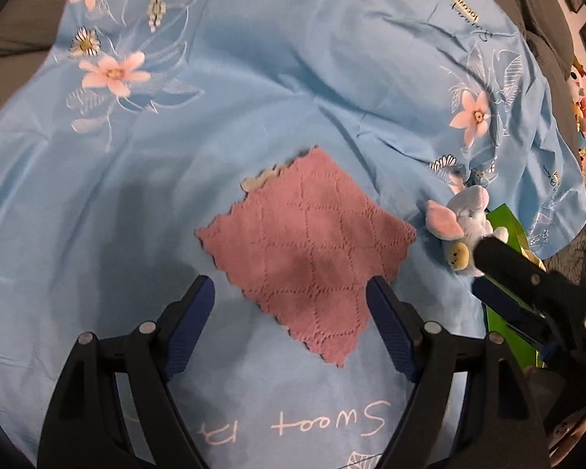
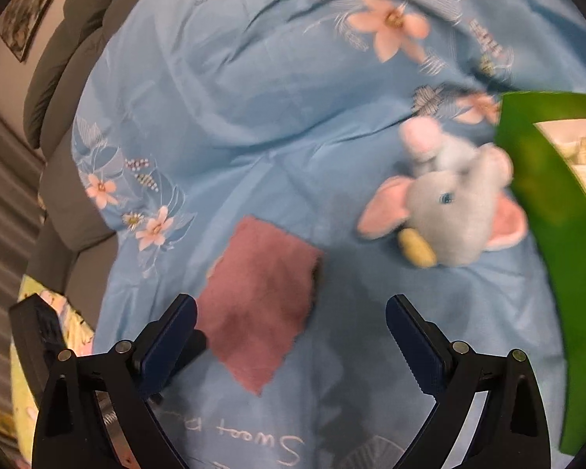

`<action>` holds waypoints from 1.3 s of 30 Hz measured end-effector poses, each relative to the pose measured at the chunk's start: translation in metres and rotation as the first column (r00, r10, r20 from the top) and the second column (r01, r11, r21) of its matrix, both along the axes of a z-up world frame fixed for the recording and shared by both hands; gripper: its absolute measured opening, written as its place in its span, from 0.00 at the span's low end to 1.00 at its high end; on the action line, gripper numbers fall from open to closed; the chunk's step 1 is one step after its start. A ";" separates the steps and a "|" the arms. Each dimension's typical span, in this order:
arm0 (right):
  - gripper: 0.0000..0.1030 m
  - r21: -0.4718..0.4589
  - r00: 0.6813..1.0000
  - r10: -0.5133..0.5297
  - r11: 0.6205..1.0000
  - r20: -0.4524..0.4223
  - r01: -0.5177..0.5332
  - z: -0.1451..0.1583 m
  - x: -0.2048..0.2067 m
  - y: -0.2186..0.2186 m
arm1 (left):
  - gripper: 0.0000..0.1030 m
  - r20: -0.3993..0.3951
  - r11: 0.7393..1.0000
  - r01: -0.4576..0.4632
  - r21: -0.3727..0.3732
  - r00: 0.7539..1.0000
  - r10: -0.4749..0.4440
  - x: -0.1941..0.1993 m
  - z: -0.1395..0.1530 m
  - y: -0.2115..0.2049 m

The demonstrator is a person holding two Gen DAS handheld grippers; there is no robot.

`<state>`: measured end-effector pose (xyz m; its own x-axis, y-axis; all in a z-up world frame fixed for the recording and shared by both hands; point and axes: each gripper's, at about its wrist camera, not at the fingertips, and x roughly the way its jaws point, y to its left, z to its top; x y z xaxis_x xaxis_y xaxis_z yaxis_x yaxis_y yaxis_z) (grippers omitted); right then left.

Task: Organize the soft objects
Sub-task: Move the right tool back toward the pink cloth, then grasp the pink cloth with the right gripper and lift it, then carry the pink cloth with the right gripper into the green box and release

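cloth: lies flat on the bedsheet [image 1: 254,78], its near corner between the spread left gripper [image 1: 293,320] fingers; cloth [image 1: 304,269]
toy elephant [image 2: 449,211]: ahead and right of the right gripper [image 2: 293,336], on the sheet
bin [image 2: 547,203]: right of the elephant, touching it
pillows [image 2: 70,39]: far left, behind the sheet

Floral blue sheet [image 1: 254,78], grey cushions [image 2: 70,31]

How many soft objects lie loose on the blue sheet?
2: a pink cloth flat mid-sheet, and a plush elephant to its right beside the green bin. The bin may hide more.
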<state>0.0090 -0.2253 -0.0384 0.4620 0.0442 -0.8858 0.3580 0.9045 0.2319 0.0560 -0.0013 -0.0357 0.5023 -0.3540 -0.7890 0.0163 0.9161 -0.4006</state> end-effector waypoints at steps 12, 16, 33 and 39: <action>0.62 -0.026 0.988 0.100 0.994 -0.118 -0.104 -0.060 0.066 0.003 | 0.53 -0.044 0.995 0.017 0.101 0.999 -0.013 0.015 -0.020 -0.010; 0.40 0.015 0.988 0.108 0.994 -0.109 -0.107 -0.074 0.063 0.005 | 0.29 -0.033 0.993 0.042 0.111 0.999 -0.038 0.017 -0.023 -0.014; 0.21 0.255 0.990 0.119 0.958 0.074 -0.134 -0.014 0.001 0.003 | 0.13 0.171 0.981 0.193 0.002 0.967 -0.191 -0.017 0.028 -0.059; 0.21 0.165 0.971 0.063 0.981 0.230 -0.103 0.056 -0.027 -0.015 | 0.13 0.264 0.957 0.279 -0.081 0.932 -0.250 -0.024 0.076 -0.092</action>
